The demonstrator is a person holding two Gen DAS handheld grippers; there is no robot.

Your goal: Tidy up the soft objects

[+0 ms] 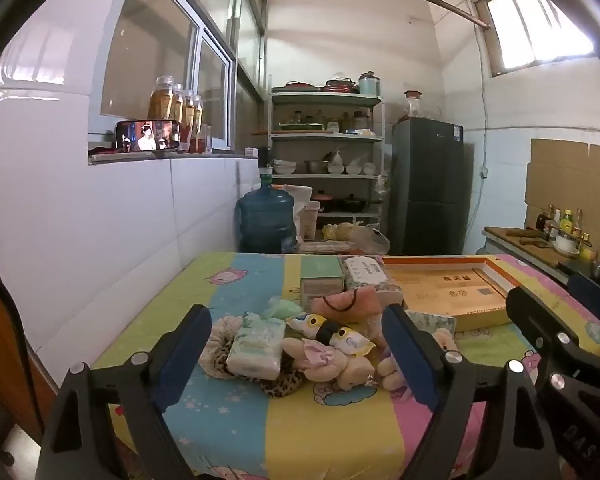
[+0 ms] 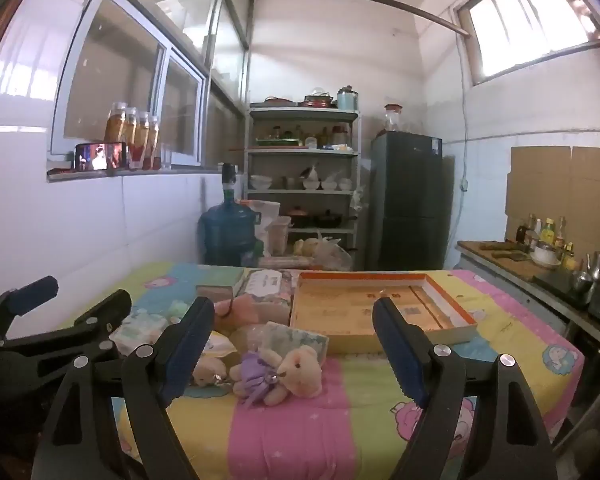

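1. A heap of soft toys (image 1: 324, 344) lies mid-table, a teddy bear (image 2: 296, 372) on its right side.
2. An open cardboard box (image 2: 380, 312) sits toward the table's (image 1: 300, 432) far right corner.
3. The left gripper (image 1: 296, 344) and the right gripper (image 2: 292, 344) both gape wide, empty, near the front edge.

Each tool is a black plastic frame with two angled fingers, left tool (image 1: 296, 354) and right tool (image 2: 294, 344) alike. Blue ribbed pads (image 1: 410, 354) line the inner finger faces. Round silver screws (image 2: 441, 351) sit at the pivots.
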